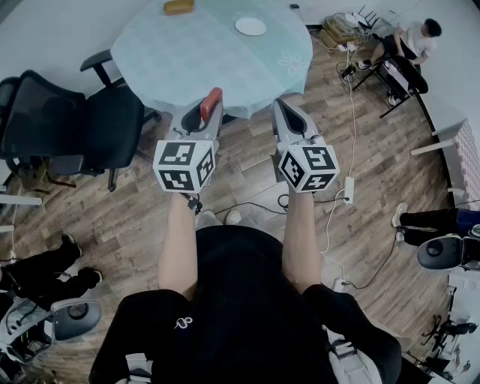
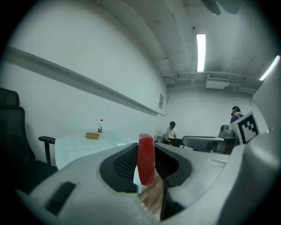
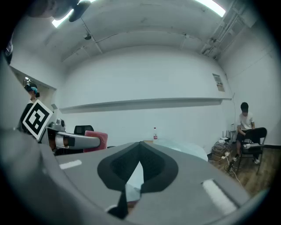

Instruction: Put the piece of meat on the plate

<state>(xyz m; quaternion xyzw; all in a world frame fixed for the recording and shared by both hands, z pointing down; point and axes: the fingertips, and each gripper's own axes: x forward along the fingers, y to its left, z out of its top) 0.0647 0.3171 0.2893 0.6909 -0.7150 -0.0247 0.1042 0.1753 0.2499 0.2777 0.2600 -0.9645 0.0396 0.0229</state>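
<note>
Red and slab-shaped, the piece of meat [image 2: 146,157] stands on edge between the jaws of the left gripper [image 1: 209,112], whose pads are clamped on its two flat faces. It is held in the air at the near edge of the round tabletop [image 1: 187,56]. The right gripper [image 3: 139,151] is just beside it, its jaws pressed together on nothing. The plate [image 1: 250,26] sits toward the far side of the tabletop, well apart from the meat, so the step in hand looks like the carry across. To do it well, hold the clamp firm and the gripper level while reaching over the cloth. Bring the meat above the middle of the plate and lower it until its bottom edge touches. Only then let go, so it tips flat inside the rim and not over it. The cloth between the near edge and the plate is bare, which leaves plenty of room. A brown block [image 1: 178,7] lies at the far edge, left of the plate and apart from it. A black office chair [image 1: 82,120] stands at the left of the tabletop, and a power strip [image 1: 349,187] with its cable lies on the floor to the right, so stepping straight forward seems safest.
</note>
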